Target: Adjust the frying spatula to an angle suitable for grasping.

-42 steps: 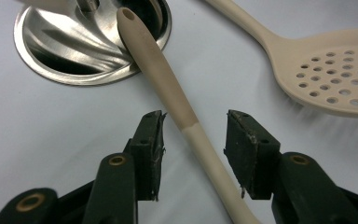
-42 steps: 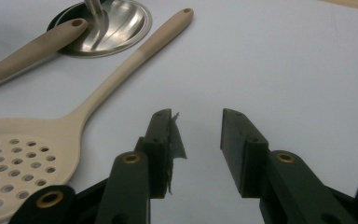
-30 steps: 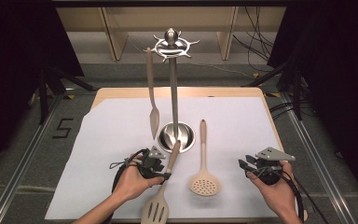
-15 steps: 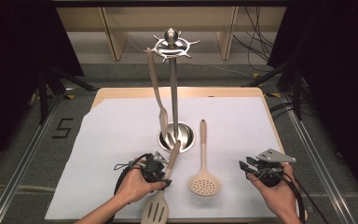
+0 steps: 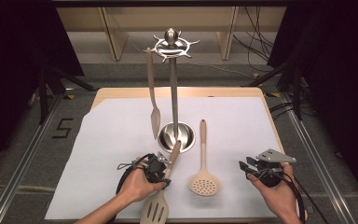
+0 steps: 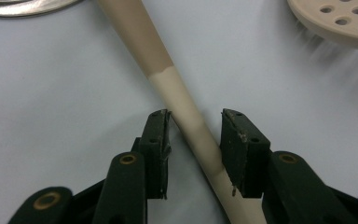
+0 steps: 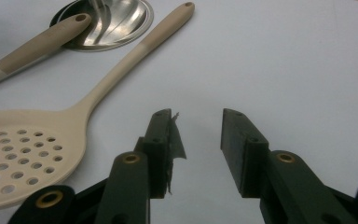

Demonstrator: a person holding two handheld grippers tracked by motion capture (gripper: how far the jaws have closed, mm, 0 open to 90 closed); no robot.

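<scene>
- Right now my left gripper [image 5: 164,169] is straddling the handle of the slotted turner [image 6: 186,112], low over the white paper sheet [image 5: 112,140] at the near edge of the table.
- Seen from the left gripper view, my jaws stand a little apart with the shaft running between them. The right jaw seems to touch the shaft, the left one shows a sliver of gap, so I judge the grip not yet closed.
- By my reading, the step in hand is picking this turner up, probably to hang it on the utensil stand [image 5: 171,46], where one spatula [image 5: 154,112] already dangles from a hook.
- Next I would need to squeeze fully, then lift and swing the handle end upward so its hole can meet a hook.
- Its long axis lies on a diagonal in the high view: the slotted head [image 5: 154,210] points toward me at the table's near edge, and the handle tip points away, resting on the rim of the stand's round steel base [image 5: 177,135].
- My right gripper [image 5: 251,168] hovers off to the right, jaws well apart and holding nothing, with the skimmer [image 7: 23,158] lying just to its left.
</scene>
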